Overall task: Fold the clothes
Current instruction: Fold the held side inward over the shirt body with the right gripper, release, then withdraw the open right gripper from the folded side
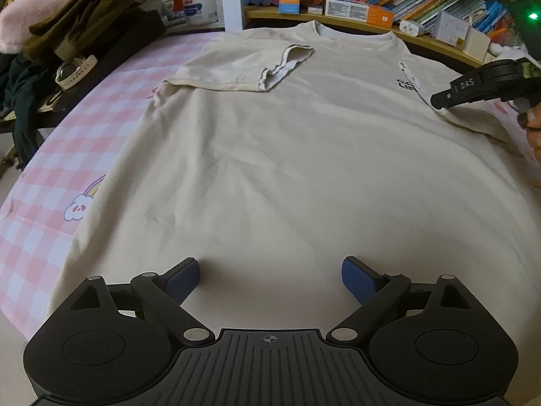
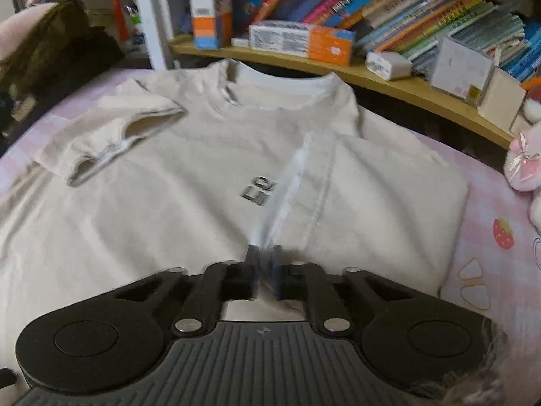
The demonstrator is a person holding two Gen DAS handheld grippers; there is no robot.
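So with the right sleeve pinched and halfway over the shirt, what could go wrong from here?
1. The right gripper holds only the thin hem of the right sleeve; it may slip out mid-fold.
2. The left gripper hovers open over the T-shirt without pinning it, so the pull could drag the body out of square.
3. The left sleeve lies loosely folded and could flip open.

Right gripper (image 1: 439,99) arm reads "DAS". T-shirt (image 1: 270,155) chest print, partly under folded sleeve, shows "LIF" (rest hidden). Book spines behind shirt: unreadable.
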